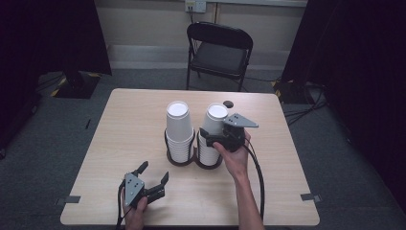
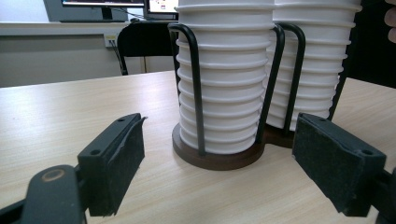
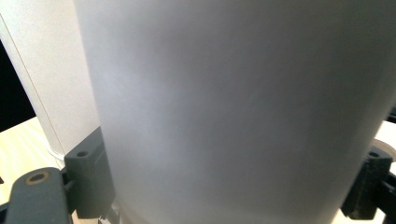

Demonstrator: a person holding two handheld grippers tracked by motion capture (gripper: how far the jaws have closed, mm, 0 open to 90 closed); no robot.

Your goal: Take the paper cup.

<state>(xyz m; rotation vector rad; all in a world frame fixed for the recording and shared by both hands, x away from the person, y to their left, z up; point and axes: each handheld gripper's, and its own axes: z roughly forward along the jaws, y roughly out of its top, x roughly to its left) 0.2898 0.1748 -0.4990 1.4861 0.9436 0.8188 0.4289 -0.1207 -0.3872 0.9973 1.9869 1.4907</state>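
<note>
White paper cups [image 1: 216,125] stacked upside down

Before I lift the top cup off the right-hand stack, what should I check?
1. Right tongs around the right cup stack, a jaw on each side: ok.
2. Pads pressing on the cup: cannot tell.
3. Only the top cup gripped: cannot tell.
4. Left tongs open, apart from the left cup stack: ok.
5. Cup holder flat on the table: ok.
6. Holder braced against lifting: not ok.

Black two-jaw tongs [image 1: 154,176], grey three-cornered top plates, trailing black cables, bare forearms
</note>
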